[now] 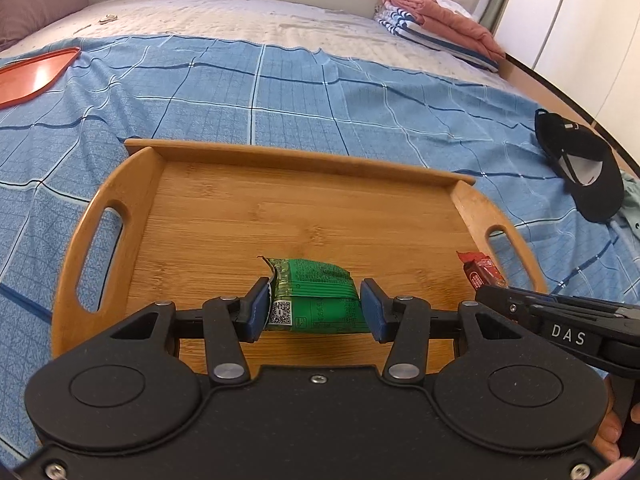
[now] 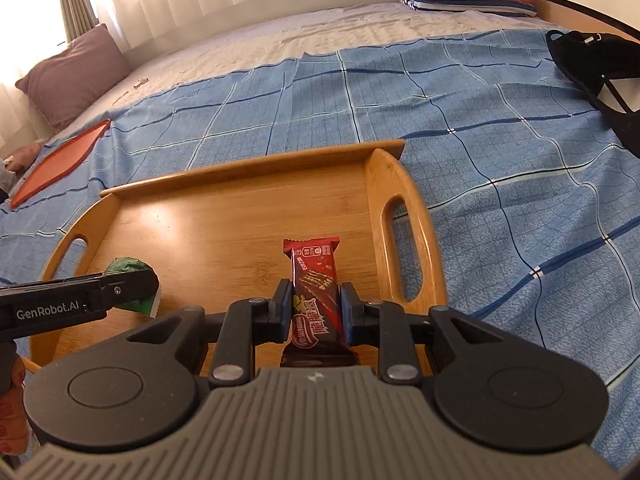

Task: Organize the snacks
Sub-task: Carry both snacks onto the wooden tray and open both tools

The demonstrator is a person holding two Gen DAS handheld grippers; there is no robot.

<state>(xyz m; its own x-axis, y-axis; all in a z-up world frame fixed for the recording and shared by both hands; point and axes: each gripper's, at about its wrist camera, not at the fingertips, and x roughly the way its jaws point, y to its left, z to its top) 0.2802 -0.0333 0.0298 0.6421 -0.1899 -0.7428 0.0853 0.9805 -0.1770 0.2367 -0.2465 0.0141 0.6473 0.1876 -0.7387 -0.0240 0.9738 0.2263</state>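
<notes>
A wooden tray (image 1: 224, 216) with cut-out handles lies on the blue checked sheet; it also shows in the right wrist view (image 2: 240, 216). My left gripper (image 1: 316, 304) is shut on a green snack packet (image 1: 316, 292) just above the tray's near part. My right gripper (image 2: 314, 306) is shut on a red chocolate wafer bar (image 2: 316, 284) over the tray's right side. The red bar (image 1: 482, 272) peeks in at the right of the left wrist view. The green packet (image 2: 130, 270) shows at the left of the right wrist view, behind the left gripper's side.
An orange lid or tray (image 1: 32, 76) lies far left on the sheet (image 1: 320, 92). A black cap (image 1: 580, 168) lies at the right. Folded towels and clothes (image 1: 436, 28) sit at the bed's far right corner. A mauve pillow (image 2: 76, 76) is at the far left.
</notes>
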